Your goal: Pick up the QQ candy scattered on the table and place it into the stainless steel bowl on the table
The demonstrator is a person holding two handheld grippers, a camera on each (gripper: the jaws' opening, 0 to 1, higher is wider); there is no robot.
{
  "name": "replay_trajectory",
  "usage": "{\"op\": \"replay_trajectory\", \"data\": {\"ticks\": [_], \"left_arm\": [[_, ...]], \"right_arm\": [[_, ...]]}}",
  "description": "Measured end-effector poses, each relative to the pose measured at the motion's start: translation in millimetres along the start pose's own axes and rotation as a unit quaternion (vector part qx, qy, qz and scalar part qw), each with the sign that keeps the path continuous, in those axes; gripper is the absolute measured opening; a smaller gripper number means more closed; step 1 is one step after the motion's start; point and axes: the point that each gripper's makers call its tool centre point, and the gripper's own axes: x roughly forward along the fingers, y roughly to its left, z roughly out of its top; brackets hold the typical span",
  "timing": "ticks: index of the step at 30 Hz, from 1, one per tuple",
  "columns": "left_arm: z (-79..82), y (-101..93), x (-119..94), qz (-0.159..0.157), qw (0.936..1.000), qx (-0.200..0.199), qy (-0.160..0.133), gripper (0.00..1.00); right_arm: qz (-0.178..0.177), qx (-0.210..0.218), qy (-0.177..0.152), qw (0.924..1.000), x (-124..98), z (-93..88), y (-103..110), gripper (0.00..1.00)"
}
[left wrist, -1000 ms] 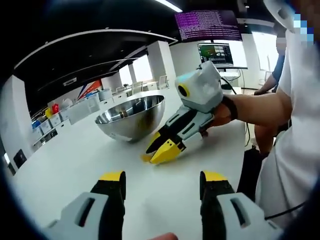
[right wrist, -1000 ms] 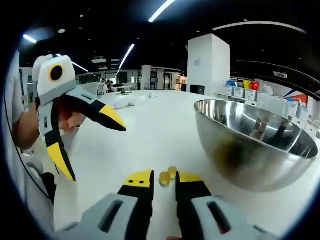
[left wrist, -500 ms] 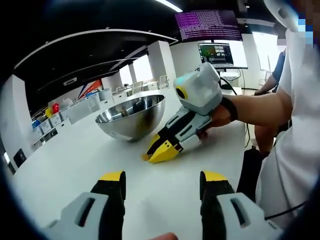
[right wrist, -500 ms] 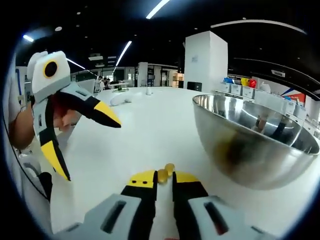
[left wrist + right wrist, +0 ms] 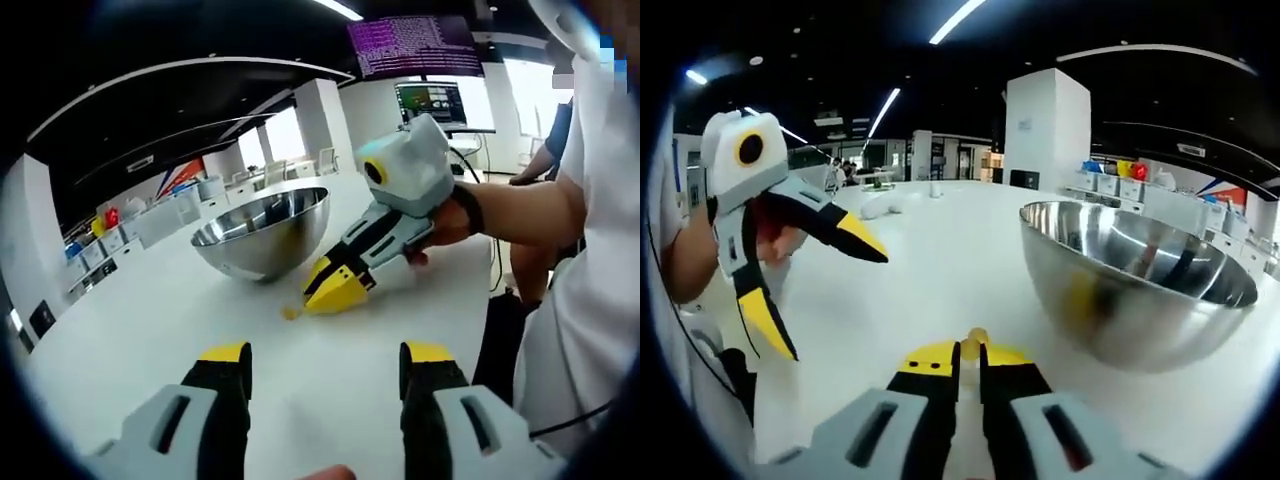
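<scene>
The stainless steel bowl [image 5: 262, 235] stands on the white table [image 5: 140, 320]; it sits close on the right in the right gripper view [image 5: 1140, 285]. My right gripper [image 5: 970, 354] is shut on a yellow QQ candy [image 5: 977, 336] pinched at its tips. In the left gripper view the right gripper [image 5: 338, 288] hangs just above the table beside the bowl. Another yellow candy [image 5: 290, 313] lies on the table just left of its tips. My left gripper [image 5: 326, 358] is open and holds nothing; it hovers at the left in the right gripper view [image 5: 820, 285].
A person in white [image 5: 590, 250] stands at the table's right edge. Monitors [image 5: 430, 105] are behind them. Shelves with coloured bins [image 5: 120, 225] line the far wall. A white column [image 5: 1045, 130] rises beyond the table. Small white objects [image 5: 885, 207] lie at the far end.
My right gripper has closed fully on one candy and lifted a little off the table, leaving the other candy lying there. The left gripper has stayed still.
</scene>
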Motion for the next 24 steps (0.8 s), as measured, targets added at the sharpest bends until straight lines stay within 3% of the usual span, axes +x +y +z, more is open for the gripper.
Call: {"op": "replay_trajectory", "data": {"ticks": [7, 13, 17, 24], "left_arm": [[2.5, -2.5, 6, -0.010, 0.9999, 0.004, -0.001, 0.59], [13.1, 8.3, 5, 0.008, 0.9997, -0.003, -0.022, 0.58], [12.8, 10.8, 7, 0.010, 0.9998, -0.001, -0.017, 0.58], [13.2, 8.2, 9, 0.003, 0.9998, -0.001, -0.018, 0.58]], "right_arm": [[-0.004, -0.010, -0.029, 0.9995, -24, 20.6, 0, 0.09], [-0.035, -0.008, -0.076, 0.9965, -50, 38.5, -12, 0.09], [-0.063, -0.006, -0.095, 0.9935, -65, 46.0, -25, 0.09], [-0.126, 0.032, -0.163, 0.9781, -91, 74.1, -67, 0.09]]}}
